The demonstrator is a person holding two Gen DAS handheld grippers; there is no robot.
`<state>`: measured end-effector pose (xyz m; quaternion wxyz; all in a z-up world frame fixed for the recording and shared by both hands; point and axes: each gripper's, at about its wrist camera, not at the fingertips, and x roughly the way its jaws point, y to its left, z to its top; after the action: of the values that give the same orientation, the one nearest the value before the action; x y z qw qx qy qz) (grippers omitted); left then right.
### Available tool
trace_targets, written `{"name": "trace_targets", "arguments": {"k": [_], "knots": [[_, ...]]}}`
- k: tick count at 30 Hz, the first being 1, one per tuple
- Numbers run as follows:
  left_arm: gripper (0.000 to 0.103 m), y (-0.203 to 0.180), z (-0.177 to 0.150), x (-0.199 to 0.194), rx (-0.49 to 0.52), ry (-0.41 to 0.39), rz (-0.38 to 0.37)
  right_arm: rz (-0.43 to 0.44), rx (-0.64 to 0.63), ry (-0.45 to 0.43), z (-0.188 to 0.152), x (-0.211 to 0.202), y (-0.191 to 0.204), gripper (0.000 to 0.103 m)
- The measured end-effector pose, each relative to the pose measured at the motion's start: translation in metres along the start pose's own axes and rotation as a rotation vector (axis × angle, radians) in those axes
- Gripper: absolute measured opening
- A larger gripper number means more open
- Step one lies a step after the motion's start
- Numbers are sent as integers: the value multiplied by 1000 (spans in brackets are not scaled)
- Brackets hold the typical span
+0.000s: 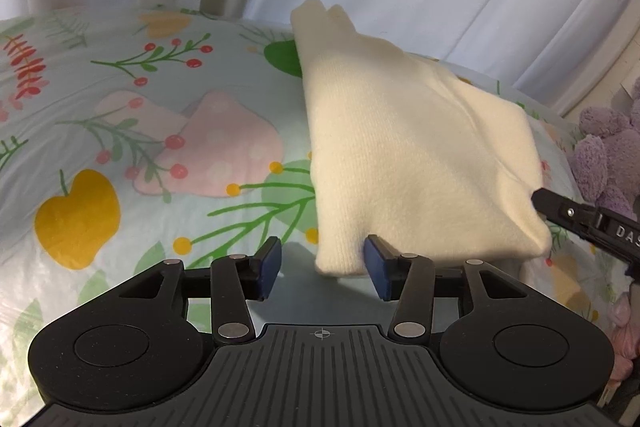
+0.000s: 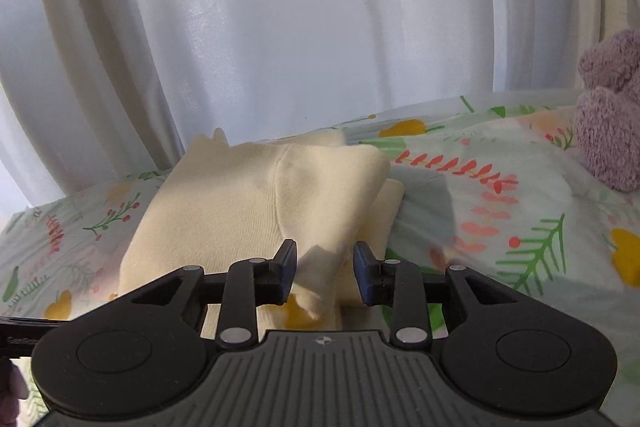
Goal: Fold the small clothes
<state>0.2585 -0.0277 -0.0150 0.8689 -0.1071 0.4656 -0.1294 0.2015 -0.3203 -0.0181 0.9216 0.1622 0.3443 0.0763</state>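
Close wrist views, shared cream garment (image 1: pixel 404 155).

Soft daylight glows through the white curtain (image 2: pixel 280 27) across the top of both frames. Fisheye distortion bends the edges, corners darken, and faint shadows fall at lower centre.

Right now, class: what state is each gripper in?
Left gripper: open, pads apart, the cream garment edge between them, not pinched.
Right gripper: open, a garment corner between the pads, not gripped.
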Motion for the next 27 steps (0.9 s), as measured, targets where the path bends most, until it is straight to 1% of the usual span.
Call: {"name": "trace_targets", "arguments": {"k": [1,3,4,6,8,11,12,13,14,16,17,19,21,22,23,24,25,26,27], "knots": [[51,0,0,0,-3,1,0,33,42,28,-3,-2,-6,42],[51,-2,-1,1,-9,3,-1,128,163,88,-15,-5,-20,43],[51,-3,-1,2,-8,5,-2,160,213,106,-21,-3,-24,43],[51,-5,-2,2,-1,7,0,191,289,131,-28,3,-27,43],[51,-8,-5,1,11,9,0,229,347,127,-32,10,-27,43],[52,-12,-10,0,29,28,-11,272,441,91,-35,20,-28,43],[52,-13,-12,0,38,34,-14,288,481,89,-36,25,-29,41],[52,-15,-15,-1,52,38,-16,299,511,89,-37,29,-28,31],[52,-16,-17,-1,65,37,-19,310,527,93,-37,32,-27,27],[54,-20,-19,-2,90,36,-30,336,535,84,-36,37,-24,11],[54,-23,-19,-2,98,34,-34,360,553,76,-35,37,-24,10],[54,-26,-18,-1,102,24,-27,452,619,54,-35,37,-27,9],[54,-29,-14,2,98,18,-21,570,735,38,-38,39,-34,9],[54,-31,-12,4,88,16,-22,638,820,35,-42,41,-39,8],[54,-31,-11,5,77,13,-20,664,857,30,-43,43,-41,8],[53,-30,-9,6,66,13,-18,675,880,24,-45,44,-43,8],[52,-29,-7,6,50,14,-16,639,850,23,-43,43,-42,8],[51,-27,-7,4,26,15,-15,584,791,20,-39,40,-39,8],[51,-25,-6,2,8,10,-20,477,669,15,-33,34,-31,8]]}}
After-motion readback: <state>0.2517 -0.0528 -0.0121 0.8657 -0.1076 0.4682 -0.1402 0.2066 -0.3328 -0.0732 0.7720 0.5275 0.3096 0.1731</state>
